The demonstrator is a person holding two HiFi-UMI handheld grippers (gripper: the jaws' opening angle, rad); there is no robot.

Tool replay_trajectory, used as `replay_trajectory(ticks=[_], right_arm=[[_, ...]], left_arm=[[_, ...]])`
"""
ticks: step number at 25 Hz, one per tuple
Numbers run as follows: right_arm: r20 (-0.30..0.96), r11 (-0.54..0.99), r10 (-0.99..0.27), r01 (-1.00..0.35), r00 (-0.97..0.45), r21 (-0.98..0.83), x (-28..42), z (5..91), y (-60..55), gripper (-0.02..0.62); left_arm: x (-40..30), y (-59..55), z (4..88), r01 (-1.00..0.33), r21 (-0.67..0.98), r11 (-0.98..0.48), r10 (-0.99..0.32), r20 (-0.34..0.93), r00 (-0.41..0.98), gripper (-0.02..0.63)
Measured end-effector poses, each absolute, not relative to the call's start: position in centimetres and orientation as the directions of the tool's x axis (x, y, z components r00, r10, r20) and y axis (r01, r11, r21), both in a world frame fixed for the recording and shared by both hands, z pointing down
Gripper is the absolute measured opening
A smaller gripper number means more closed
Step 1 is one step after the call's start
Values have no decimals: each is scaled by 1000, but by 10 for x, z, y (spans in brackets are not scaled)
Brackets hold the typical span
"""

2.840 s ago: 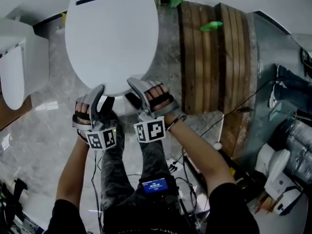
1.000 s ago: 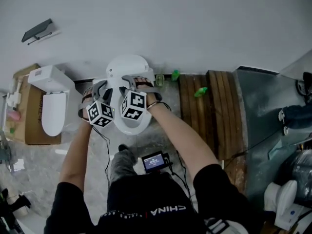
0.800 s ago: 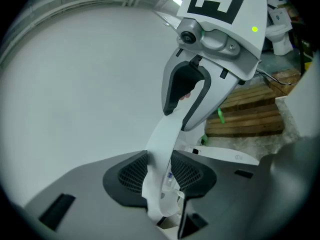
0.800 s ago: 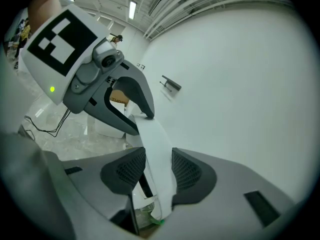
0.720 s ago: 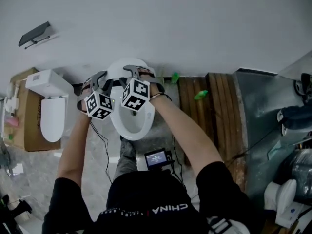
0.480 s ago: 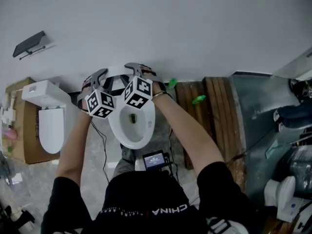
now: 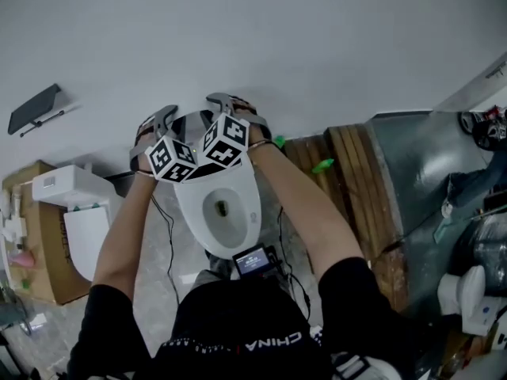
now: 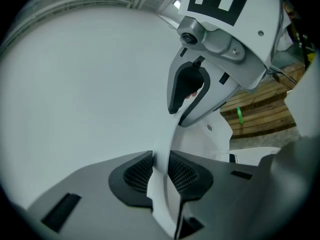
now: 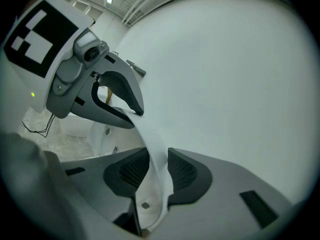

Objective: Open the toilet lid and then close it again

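The white oval plastic toilet lid stands raised at the far end of the white ceramic toilet bowl, close in front of the plain white wall. I see little free room behind it and cannot tell whether it touches the wall. A brown slatted wooden platform lies just right of the bowl. A second white toilet sits well apart at left.

The left tool and right tool sit side by side on the lid's upper free edge. Their jaws have just been closing, and in each gripper view the black ribbed pads clamp the thin rim between them.

In the head view the tools and their marker cubes cover most of the lid, and its hinge is hidden. The lid is near upright, with its long axis running up from hinge to rim and its inner face toward the bowl.
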State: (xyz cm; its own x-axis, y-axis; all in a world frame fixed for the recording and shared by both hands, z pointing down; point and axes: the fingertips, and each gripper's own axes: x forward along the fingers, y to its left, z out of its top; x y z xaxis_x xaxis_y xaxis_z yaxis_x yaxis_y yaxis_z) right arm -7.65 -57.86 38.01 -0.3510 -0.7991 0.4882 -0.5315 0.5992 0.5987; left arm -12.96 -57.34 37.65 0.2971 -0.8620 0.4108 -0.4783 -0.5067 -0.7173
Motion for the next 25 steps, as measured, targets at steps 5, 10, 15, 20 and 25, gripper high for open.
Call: replay_trajectory(ticks=[5,10,15,20,25], right_arm=[[471,593,-804,-546,-362,592,-67,381,-609,99],[495,639,-769,-517,-405,570,-69,381,-645,87],[510,672,-740,-510,-437,537,-72,384,-673,87],[510,672,-739,-534,-440,513,-73,386,-694,87],[509,663,-747,-538,-428,520,-65,390,-696,87]], left_arm=[[-133,-608,376,-506,-705,-497,-868,407,285,84],[-136,-642,374,-526,-700,-483,-875,409,260,78],[-145,-660,379,-499,-745,-442,-894,407,185,71],[-148,-682,381,-529,-731,-432,-895,418,154,51],[-152,-694,386,-529,-722,-446,-883,451,130,48]])
